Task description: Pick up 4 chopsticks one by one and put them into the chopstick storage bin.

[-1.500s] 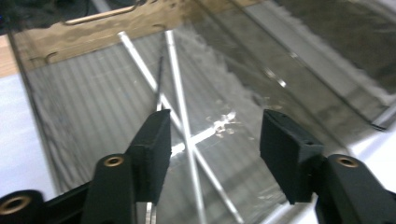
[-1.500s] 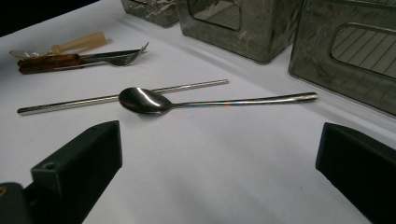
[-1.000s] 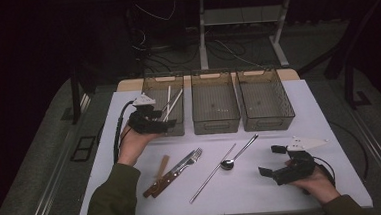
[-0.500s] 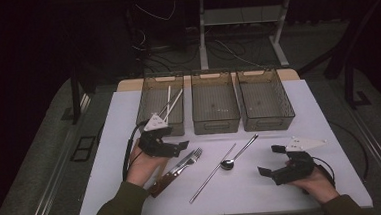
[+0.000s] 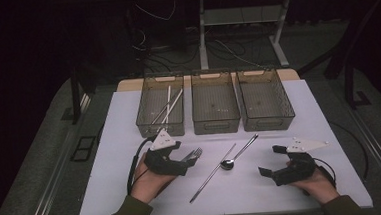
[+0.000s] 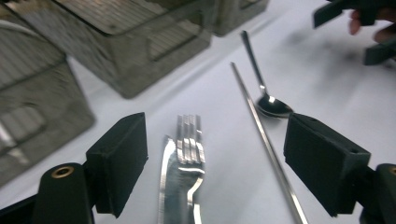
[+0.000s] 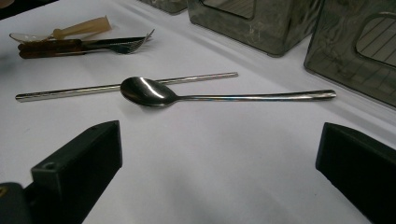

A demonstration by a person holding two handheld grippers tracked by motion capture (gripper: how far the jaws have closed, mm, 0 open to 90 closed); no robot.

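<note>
Left gripper view: left hand-held gripper (image 6: 215,158) jaws apart over fork (image 6: 189,140), knife (image 6: 170,186); handles cut off

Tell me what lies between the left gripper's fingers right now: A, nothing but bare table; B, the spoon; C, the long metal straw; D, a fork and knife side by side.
D: in the left gripper view the fork and the knife lie side by side between the open fingers of the left gripper, untouched, while the spoon and the metal straw lie off to one side.

L gripper (image 5: 184,160) jaws apart, low; R gripper (image 5: 272,160) jaws wide.
</note>
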